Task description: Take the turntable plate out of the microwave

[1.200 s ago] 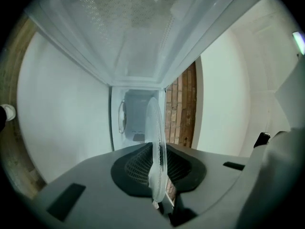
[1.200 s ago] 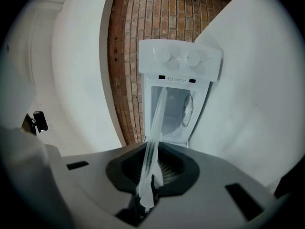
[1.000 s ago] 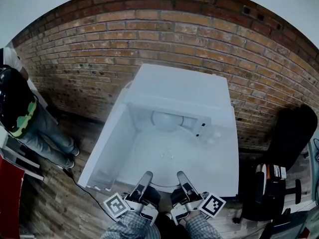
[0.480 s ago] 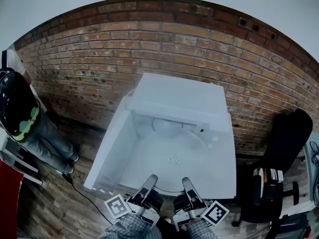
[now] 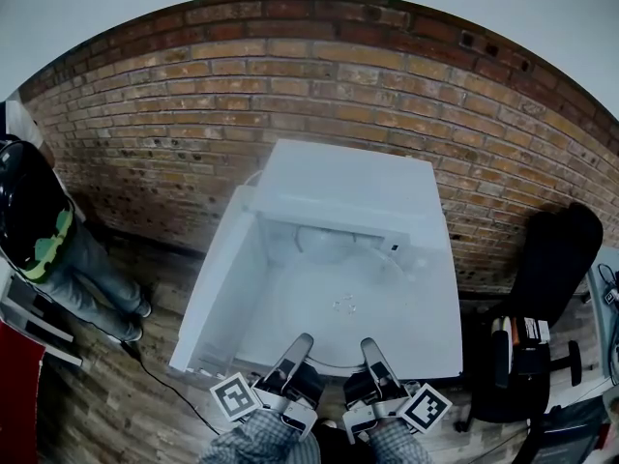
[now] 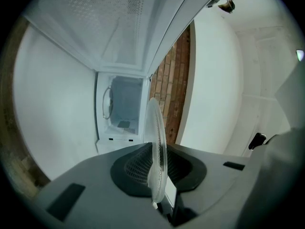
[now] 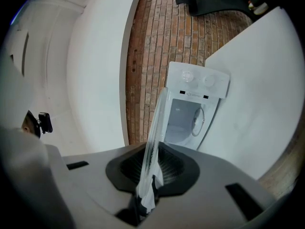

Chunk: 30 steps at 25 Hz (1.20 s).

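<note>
The clear glass turntable plate [image 5: 334,303] hangs level in front of the open white microwave [image 5: 348,187], held by its near rim. My left gripper [image 5: 301,343] and right gripper [image 5: 370,348] are side by side, each shut on that rim. In the left gripper view the plate [image 6: 156,142] stands edge-on between the dark pads [image 6: 136,168] of the left gripper [image 6: 156,171], with the microwave cavity [image 6: 121,111] beyond. In the right gripper view the plate [image 7: 156,132] is clamped the same way in the right gripper [image 7: 151,171], with the microwave [image 7: 193,109] behind.
The microwave door [image 5: 218,293] is swung open on the left. A brick wall [image 5: 290,85] rises behind. A person in a dark jacket [image 5: 34,216] stands at the far left, a black office chair [image 5: 542,298] at the right. A cable [image 5: 164,380] trails over the wooden floor.
Both grippers have lifted the plate a little and tipped slightly upward. The grip on the rim is unchanged.
</note>
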Available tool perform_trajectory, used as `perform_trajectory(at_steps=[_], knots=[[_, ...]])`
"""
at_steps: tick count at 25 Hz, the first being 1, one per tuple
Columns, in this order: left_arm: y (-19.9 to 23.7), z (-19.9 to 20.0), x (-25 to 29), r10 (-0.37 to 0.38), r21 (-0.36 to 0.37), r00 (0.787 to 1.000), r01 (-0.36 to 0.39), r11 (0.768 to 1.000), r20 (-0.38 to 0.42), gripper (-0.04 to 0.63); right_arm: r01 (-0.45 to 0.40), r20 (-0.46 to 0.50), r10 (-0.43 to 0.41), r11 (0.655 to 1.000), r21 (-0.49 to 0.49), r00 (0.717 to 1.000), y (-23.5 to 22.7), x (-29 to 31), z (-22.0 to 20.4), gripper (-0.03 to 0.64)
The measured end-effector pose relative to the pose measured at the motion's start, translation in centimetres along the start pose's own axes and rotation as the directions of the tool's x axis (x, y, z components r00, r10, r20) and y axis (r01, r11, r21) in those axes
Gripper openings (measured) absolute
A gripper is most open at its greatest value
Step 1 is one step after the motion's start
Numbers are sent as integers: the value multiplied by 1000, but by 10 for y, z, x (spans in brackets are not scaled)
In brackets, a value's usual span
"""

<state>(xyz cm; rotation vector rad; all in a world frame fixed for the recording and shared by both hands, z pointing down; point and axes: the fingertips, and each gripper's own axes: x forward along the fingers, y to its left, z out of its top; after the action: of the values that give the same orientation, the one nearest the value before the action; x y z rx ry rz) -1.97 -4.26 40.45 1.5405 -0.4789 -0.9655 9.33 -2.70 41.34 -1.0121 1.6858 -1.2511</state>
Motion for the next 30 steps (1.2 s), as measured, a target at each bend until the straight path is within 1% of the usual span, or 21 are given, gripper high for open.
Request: perform_trajectory(at_steps=[4,17,30], knots=[[0,2,-2,-6,-6,1000,6,1000,2,49,8,-3,-8,1000,-26,1000,2,1,-2,51],[-5,8,-8,-9,-1,1000,9,1000,-1,51,8,1,-8,1000,-7,1000,3,1,-12,51],[-8,8,-8,-16,-1,1000,16,1000,-2,52,-5,8,5,1000,-3,1000,6,2,-12,51]])
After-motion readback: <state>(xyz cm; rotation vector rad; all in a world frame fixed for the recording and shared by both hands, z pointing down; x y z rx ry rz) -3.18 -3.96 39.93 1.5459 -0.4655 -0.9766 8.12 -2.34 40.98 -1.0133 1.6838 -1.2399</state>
